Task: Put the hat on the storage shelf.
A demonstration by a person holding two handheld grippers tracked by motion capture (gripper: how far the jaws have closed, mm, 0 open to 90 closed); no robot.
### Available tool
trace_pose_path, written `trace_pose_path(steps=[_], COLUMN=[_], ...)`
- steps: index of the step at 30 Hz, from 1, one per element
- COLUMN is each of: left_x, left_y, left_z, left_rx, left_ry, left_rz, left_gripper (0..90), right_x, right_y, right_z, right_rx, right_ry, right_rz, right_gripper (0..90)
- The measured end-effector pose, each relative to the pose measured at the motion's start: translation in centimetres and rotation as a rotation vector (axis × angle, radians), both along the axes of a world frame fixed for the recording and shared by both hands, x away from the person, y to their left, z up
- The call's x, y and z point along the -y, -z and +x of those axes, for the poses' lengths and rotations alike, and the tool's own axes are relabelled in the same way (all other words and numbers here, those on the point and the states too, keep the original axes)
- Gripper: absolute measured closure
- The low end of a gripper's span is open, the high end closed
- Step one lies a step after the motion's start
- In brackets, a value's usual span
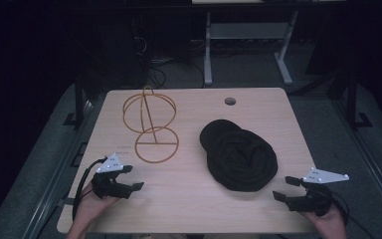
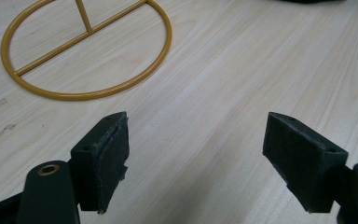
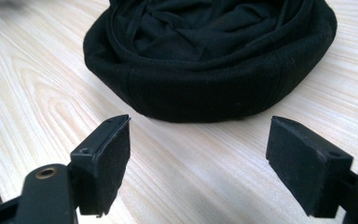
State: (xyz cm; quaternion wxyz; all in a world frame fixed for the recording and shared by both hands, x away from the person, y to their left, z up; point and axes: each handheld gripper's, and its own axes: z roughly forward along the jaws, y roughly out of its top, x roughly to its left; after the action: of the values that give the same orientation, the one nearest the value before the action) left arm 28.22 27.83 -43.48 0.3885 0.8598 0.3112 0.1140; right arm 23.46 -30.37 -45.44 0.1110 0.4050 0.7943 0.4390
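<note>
**2 spread grippers wait at the near edge, hat and wire stand ahead of them**

The left gripper (image 1: pixel 132 178) sits close to the near-left corner of the tabletop (image 1: pixel 189 199), held in a hand (image 1: pixel 92 206) that comes in over the near edge. Its 2 jaws stand wide apart with nothing between them; in the left gripper view the gripper (image 2: pixel 196 158) has only bare wood between its pads. Just ahead of it lies the flat round base of the yellow wire stand (image 2: pixel 86 51), a ring with a straight bar across it and a thin rod rising from that bar. In the high view the wire stand (image 1: pixel 150 124) occupies the far-left part of the tabletop, its upper hoops toward the far edge and its base ring nearer the middle, apart from the gripper.

The right gripper (image 1: pixel 284 188) is near the near-right corner, also held in a hand (image 1: pixel 328 221), jaws spread and gripping nothing. The black hat (image 1: pixel 238 154) lies crumpled right of the tabletop's middle, close to this gripper but not touching it. In the right gripper view the hat (image 3: pixel 209 60) rests just beyond the open gripper (image 3: pixel 198 158), its folded brim facing the pads, a strip of wood between them

A small round hole (image 1: pixel 230 101) sits by the far edge
</note>
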Motion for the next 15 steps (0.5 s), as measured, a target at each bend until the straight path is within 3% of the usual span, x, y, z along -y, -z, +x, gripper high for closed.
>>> trace_pose_path(steps=[8,15], left_x=[0.8,3.5], left_y=[-0.4,-1.2], left_z=[-0.1,-0.2], left_rx=[0.008,0.017], left_ry=[0.02,0.1], left_rz=[-0.008,0.0], left_gripper=[22.1,21.9], right_x=[-0.2,0.0], right_y=[0.0,-0.2], right_z=[-0.2,-0.3], right_rx=[0.0,0.005], right_ry=[-0.002,0.003], right_rz=[-0.004,0.018], right_gripper=[21.1,21.0])
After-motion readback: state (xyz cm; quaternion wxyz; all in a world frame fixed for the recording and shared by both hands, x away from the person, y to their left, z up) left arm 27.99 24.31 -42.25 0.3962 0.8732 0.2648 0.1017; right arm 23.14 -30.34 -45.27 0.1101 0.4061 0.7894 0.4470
